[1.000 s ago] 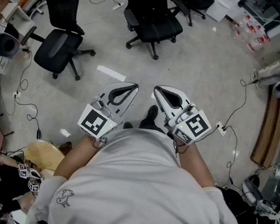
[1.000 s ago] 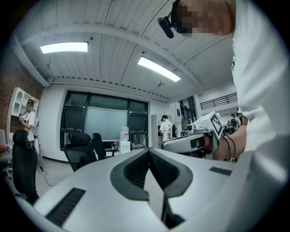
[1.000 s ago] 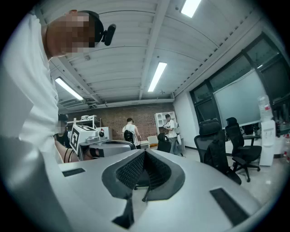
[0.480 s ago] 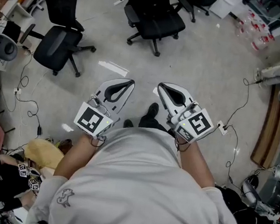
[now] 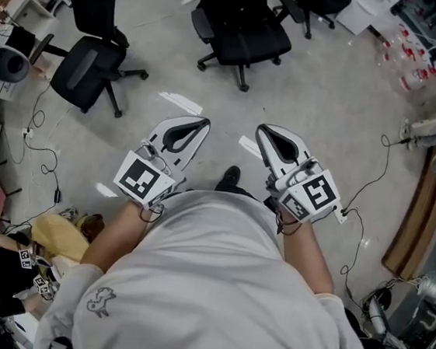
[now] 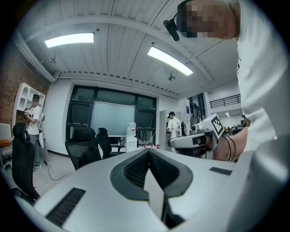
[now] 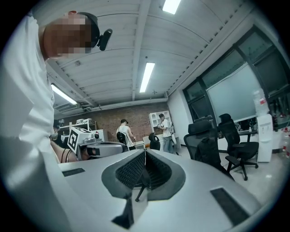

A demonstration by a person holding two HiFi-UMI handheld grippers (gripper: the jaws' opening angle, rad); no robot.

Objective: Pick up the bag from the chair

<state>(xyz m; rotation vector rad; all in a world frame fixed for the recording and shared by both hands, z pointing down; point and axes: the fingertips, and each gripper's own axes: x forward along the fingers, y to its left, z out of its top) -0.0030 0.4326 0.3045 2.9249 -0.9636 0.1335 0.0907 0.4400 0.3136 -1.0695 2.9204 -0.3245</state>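
1. The left tongs (image 5: pixel 203 123) are closed, tip against tip, with nothing between them. The person holds them about level in front of the body.
2. The right tongs (image 5: pixel 264 130) are closed the same way and hold nothing. They sit beside the left pair, with a gap between the two and a dark shoe (image 5: pixel 229 179) below that gap.
3. Both pairs point across the grey floor (image 5: pixel 328 96) towards a black office chair (image 5: pixel 245 36), which is well apart from their tips. A second black chair (image 5: pixel 84 76) stands off to the left.
4. In the right gripper view, a dark shape (image 7: pixel 209 156) rests against the nearest chair. I cannot tell whether it is the bag. Neither pair of tongs touches any chair.
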